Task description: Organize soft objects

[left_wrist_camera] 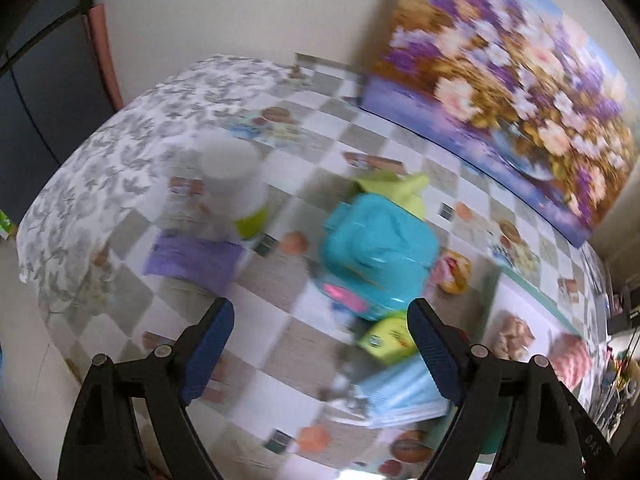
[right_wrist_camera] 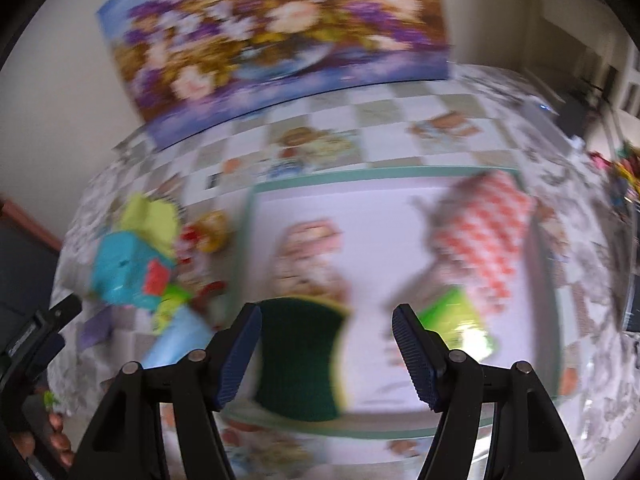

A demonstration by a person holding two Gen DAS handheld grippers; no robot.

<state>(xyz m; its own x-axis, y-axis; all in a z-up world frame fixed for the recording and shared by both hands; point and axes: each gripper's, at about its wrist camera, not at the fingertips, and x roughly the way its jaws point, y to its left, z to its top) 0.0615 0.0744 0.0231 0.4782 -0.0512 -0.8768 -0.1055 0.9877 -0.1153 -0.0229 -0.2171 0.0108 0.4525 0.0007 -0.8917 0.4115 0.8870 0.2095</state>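
Both claws open, sponge (right_wrist_camera: 300, 356) under R claw (right_wrist_camera: 326, 354).

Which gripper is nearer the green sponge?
Right. The right gripper hangs open directly over the green sponge in the tray; the left gripper is off beside the tray, over the teal toy.

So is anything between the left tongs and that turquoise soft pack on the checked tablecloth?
Nothing visible. The left tongs hang open above bare cloth, and the turquoise soft pack lies just beyond their tips, though the picture is blurred.
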